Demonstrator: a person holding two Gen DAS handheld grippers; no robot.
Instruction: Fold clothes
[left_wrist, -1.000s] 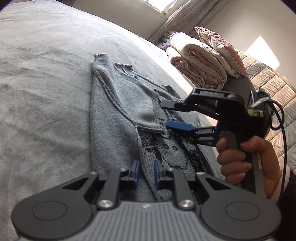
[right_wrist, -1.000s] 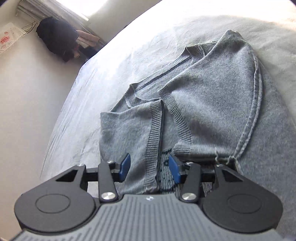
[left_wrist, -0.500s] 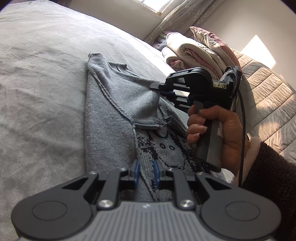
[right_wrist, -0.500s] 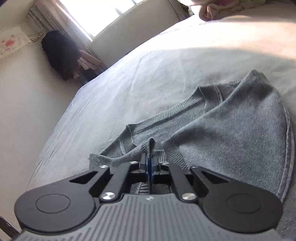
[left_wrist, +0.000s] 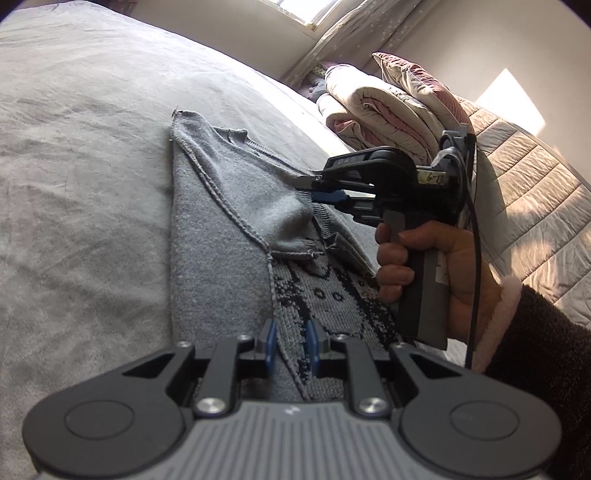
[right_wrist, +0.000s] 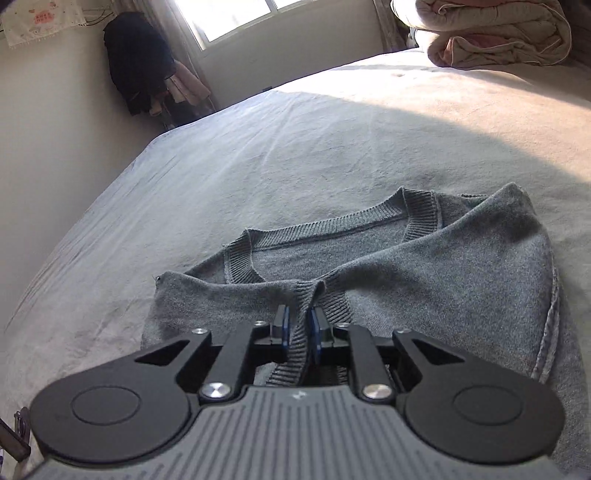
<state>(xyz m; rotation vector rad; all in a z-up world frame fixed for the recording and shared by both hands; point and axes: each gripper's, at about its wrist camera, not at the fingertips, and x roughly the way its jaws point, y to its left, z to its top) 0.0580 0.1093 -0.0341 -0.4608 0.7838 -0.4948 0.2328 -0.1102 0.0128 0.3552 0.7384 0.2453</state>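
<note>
Left wrist view looks along the left tool, whose blue pads stand slightly apart with a seam of the grey sweater running between them; I cannot tell whether the pads press the cloth or only straddle it. The sweater lies on the bed, partly folded: one plain grey panel is turned over the patterned dark-and-light knit that shows just ahead of this tool. Its outer edge runs straight away from the tool on the left, and beyond that edge the bed sheet is bare and wide, with only soft creases.

Ahead and to the right, the right tool is held by a hand in a dark sleeve with a pale cuff, its tips pinched on a raised edge of the folded panel. A black cable hangs from its back. Past it, at the far side of the bed, sit folded quilts.

From the right wrist view, the right tool is closed on the ribbed band of the sweater, which stands up as a ridge between the pads. The neckline lies just ahead of the tips. Beyond it the sheet stretches open to the far bed edge, where dark clothes hang by the window.
</note>
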